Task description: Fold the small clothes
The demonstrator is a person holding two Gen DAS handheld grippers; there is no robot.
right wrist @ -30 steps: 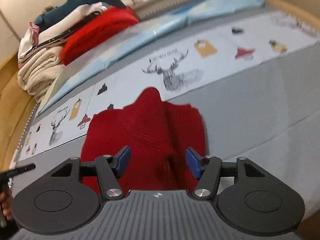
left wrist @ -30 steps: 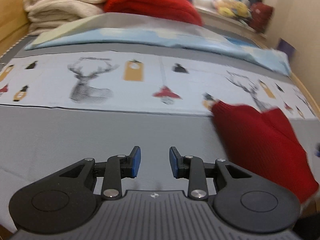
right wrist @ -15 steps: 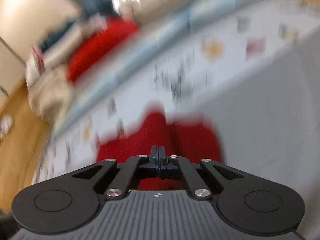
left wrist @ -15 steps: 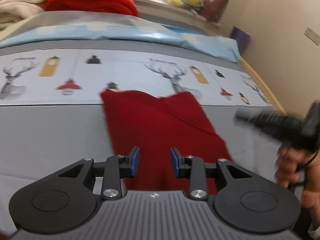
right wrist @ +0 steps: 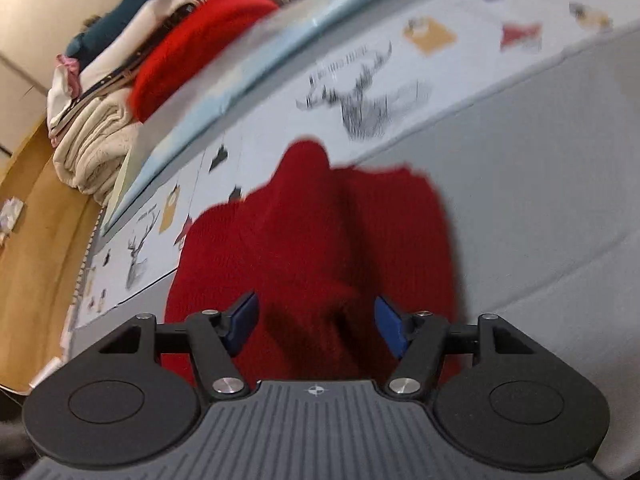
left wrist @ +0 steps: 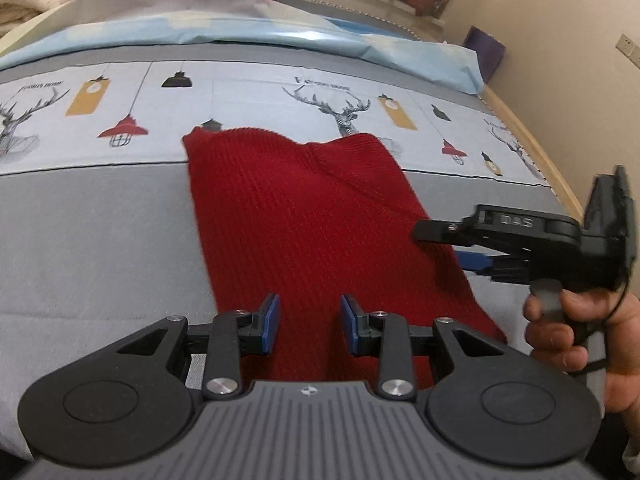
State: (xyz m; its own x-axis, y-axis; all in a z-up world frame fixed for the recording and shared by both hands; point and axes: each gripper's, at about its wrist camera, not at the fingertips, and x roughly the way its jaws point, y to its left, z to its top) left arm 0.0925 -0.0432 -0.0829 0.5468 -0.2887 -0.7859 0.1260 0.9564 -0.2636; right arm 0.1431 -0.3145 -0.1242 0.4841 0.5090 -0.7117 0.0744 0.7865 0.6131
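Red ribbed knit garment (left wrist: 312, 216) lies flat on the bed, folded into a long narrow strip. Far end at 12 o'clock overlaps the deer-print band; near end at 6 o'clock sits on plain grey. A diagonal fold line crosses its upper right.

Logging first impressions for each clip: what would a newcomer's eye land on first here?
The dark red knit garment lying flat on the grey bed cover, its far edge over the strip printed with deer and lamps. Both grippers are open near it: the left gripper at its near end, the right gripper at its right edge. Further back sits a brighter red knit on stacked cream blankets.
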